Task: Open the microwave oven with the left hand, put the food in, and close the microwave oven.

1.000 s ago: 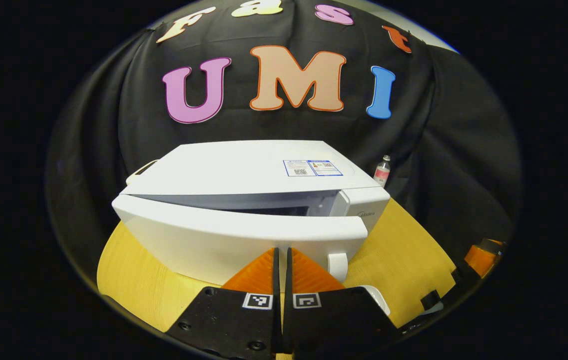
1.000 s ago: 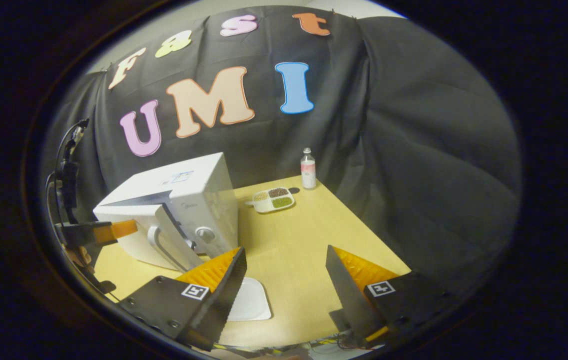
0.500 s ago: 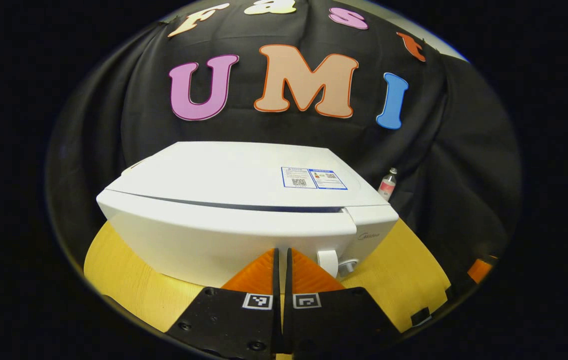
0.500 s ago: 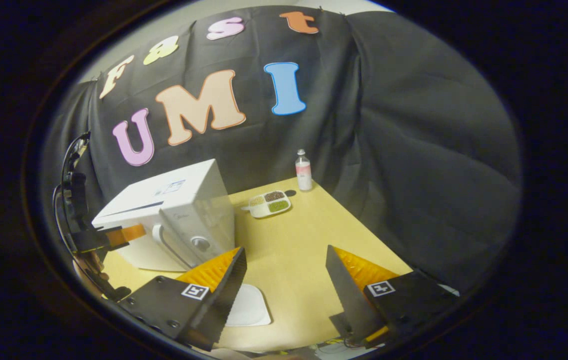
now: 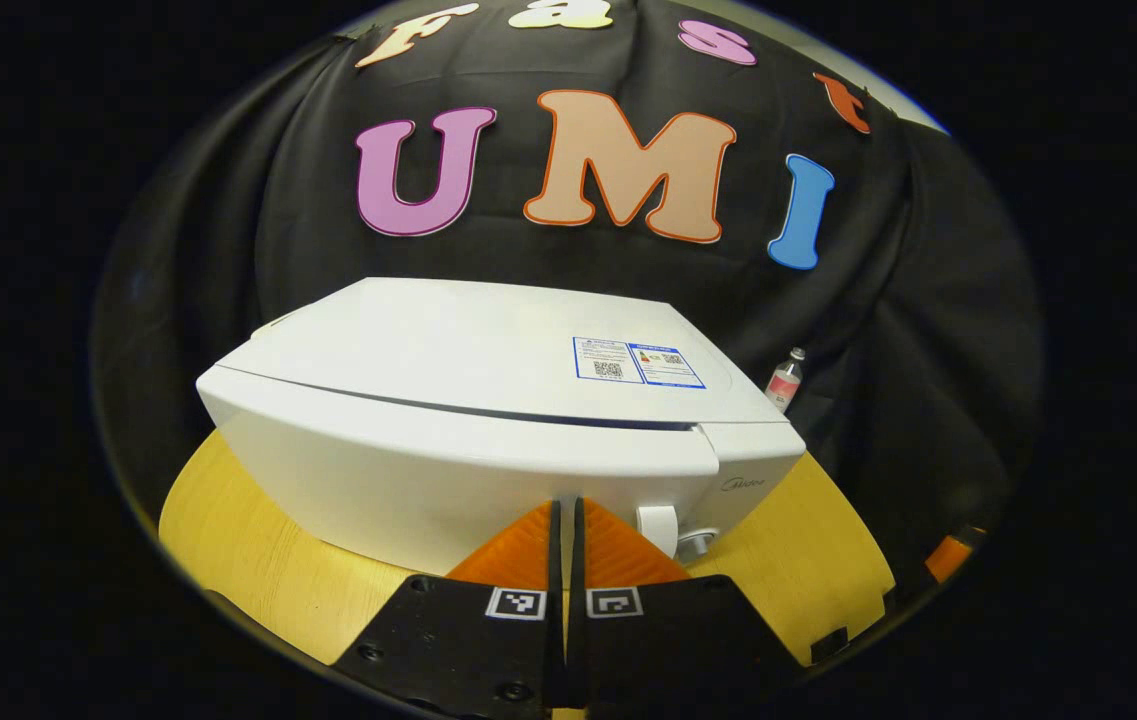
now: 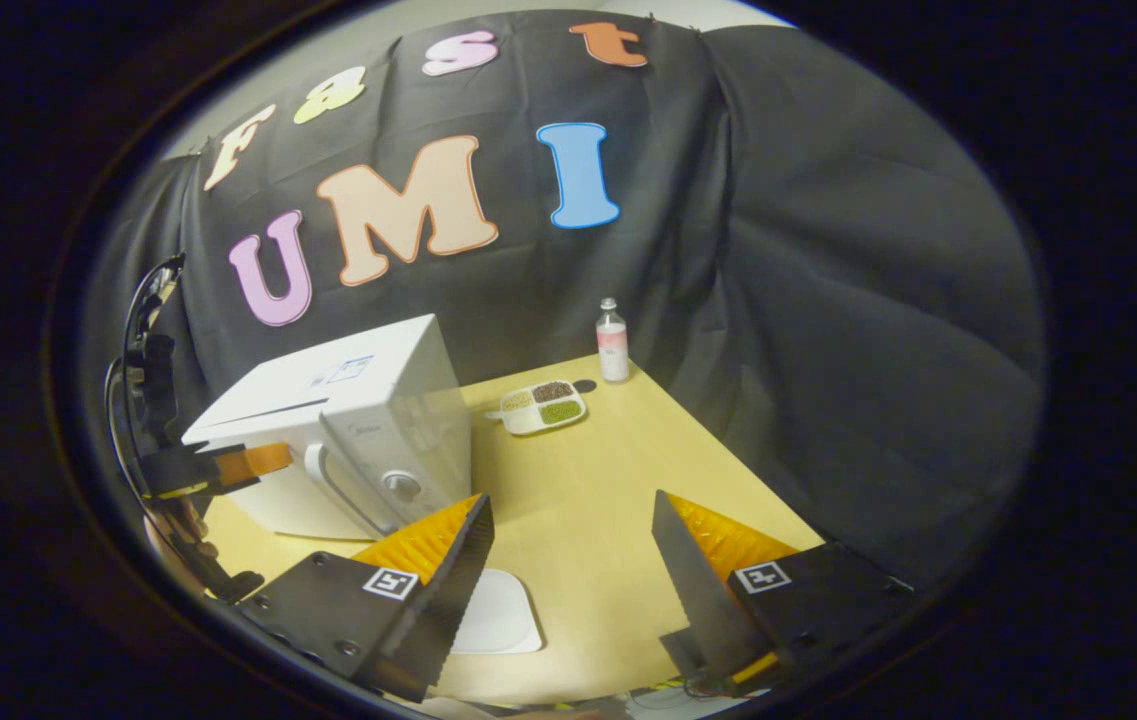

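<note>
The white microwave [image 5: 488, 400] stands on the wooden table [image 5: 248, 560] with its door [image 5: 408, 480] flush against the body. My left gripper [image 5: 564, 508] is shut with nothing between its fingers, and its tips rest on the door front just left of the handle [image 5: 658, 522]. In the right gripper view the microwave [image 6: 368, 400] is at the left, with the left gripper [image 6: 276, 458] against its door. My right gripper [image 6: 573, 525] hovers open over the table's near side, holding nothing. What is inside the oven is hidden.
A white square plate [image 6: 498, 618] lies on the table under my right gripper's left finger. A divided dish of grains [image 6: 540, 404] and a small bottle [image 6: 612, 342] sit at the table's far corner. Bare tabletop [image 6: 608, 470] stretches right of the microwave.
The microwave door, ajar a second ago, has swung fully shut under my left gripper's push. The right gripper has barely moved.
</note>
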`<state>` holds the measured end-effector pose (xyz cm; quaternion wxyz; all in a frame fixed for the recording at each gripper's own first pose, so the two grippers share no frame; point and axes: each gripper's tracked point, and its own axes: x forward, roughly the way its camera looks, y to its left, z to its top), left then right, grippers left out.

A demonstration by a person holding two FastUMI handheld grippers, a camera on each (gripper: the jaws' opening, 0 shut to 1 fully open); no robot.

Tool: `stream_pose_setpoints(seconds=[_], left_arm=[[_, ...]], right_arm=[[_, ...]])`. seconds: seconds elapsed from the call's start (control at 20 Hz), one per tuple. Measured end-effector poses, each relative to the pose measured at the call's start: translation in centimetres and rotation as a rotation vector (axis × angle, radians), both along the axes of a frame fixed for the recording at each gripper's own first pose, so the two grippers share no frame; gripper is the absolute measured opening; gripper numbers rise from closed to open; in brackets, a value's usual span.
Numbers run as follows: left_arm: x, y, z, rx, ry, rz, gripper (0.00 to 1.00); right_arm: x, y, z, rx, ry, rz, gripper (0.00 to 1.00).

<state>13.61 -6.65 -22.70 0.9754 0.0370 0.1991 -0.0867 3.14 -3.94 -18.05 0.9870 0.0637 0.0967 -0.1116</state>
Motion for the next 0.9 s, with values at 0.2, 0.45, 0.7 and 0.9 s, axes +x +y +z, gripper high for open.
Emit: stream_pose_setpoints(seconds=[0.2,0.45,0.7,0.9], left_arm=[[0.0,0.0,0.0,0.003,0.001,0.000,0.00],[0.1,0.0,0.1,-0.004,0.002,0.004,0.02],[0.9,-0.3,-0.2,-0.030,0.023,0.017,0.00],[0.7,-0.3,-0.2,-0.005,0.029,0.017,0.01]], right_arm=[[0.0,0.0,0.1,-0.008,-0.003,-0.008,0.98],[0.0,0.2,0.0,-0.007,-0.002,-0.007,0.98],[0.0,1.0,0.1,-0.030,0.002,0.011,0.98],[-0.7,2.1,-0.1,-0.056,0.005,0.041,0.98]])
